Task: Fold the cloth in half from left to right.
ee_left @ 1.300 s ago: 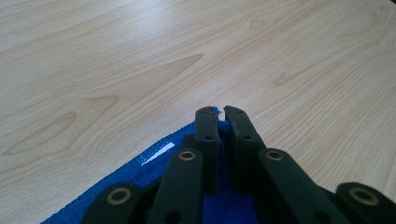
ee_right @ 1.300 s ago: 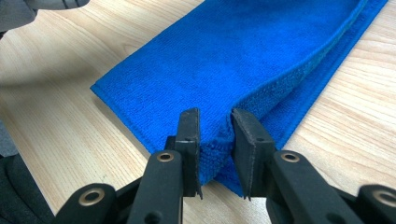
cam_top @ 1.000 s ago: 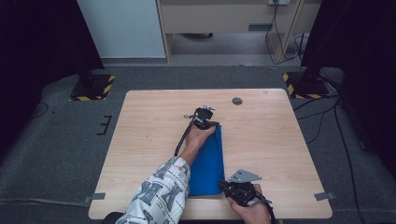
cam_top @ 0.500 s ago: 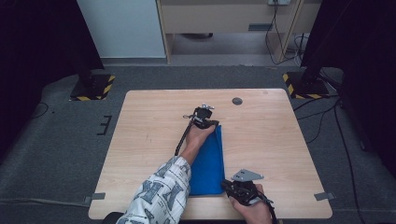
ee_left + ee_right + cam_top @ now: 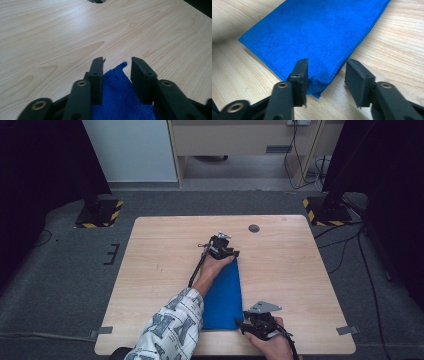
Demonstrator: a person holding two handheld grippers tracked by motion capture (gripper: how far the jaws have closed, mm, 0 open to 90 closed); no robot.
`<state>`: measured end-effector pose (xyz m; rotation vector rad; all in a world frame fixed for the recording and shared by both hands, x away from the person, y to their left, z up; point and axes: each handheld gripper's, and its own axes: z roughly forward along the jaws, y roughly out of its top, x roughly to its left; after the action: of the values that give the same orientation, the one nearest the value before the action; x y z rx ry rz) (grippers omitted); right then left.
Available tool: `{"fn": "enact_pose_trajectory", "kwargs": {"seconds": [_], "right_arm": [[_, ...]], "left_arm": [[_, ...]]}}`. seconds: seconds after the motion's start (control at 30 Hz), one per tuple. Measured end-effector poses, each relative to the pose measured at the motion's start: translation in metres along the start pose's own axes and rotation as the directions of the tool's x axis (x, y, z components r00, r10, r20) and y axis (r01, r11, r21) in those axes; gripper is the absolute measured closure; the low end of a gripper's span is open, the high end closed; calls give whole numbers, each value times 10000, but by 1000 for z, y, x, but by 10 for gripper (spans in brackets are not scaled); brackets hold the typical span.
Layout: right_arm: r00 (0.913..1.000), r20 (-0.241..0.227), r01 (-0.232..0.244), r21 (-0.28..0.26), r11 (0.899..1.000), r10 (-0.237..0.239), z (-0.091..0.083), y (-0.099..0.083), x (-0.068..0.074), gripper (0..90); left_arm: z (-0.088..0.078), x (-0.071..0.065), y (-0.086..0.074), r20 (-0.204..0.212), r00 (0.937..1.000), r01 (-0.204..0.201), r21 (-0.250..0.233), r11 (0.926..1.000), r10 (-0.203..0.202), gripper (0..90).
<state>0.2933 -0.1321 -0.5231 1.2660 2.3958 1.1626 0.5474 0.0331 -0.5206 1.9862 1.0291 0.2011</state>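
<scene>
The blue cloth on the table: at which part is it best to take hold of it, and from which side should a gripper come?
Grip the blue cloth at a corner. It lies flat and folded on the table, so only edges and corners give the jaws something to pinch. The near corner sits between the right gripper's open jaws; the far corner between the left gripper's. Coming in low from beyond each corner probably works best.

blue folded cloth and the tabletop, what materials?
Blue folded cloth: looks like microfibre or terry, matt; fine looped nap and stitched hem show. Pale tabletop: wood-grain surface, probably laminate rather than solid wood; the smooth, faintly glossy printed-looking grain leaves it open.
</scene>
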Motion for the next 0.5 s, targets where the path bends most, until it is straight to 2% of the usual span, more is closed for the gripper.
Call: {"fn": "enact_pose_trajectory", "kwargs": {"seconds": [0.13,0.23,0.33,0.5], "right_arm": [[10000,69,46,-77,10000,-45,1,1,0,422],[9999,156,36,-103,9999,-35,2,3,-1,345],[9997,257,23,-148,9999,-19,4,4,-1,272],[9994,353,1,-175,9998,5,6,6,-3,182]], "left_arm": [[-1,0,1,247,9995,-208,-151,9997,212,569],[-3,-2,2,263,9989,-377,-287,9989,385,530],[-4,-4,4,75,9971,-753,-354,9965,757,452],[-6,-7,5,1,9951,-991,-392,9943,992,334]]}}
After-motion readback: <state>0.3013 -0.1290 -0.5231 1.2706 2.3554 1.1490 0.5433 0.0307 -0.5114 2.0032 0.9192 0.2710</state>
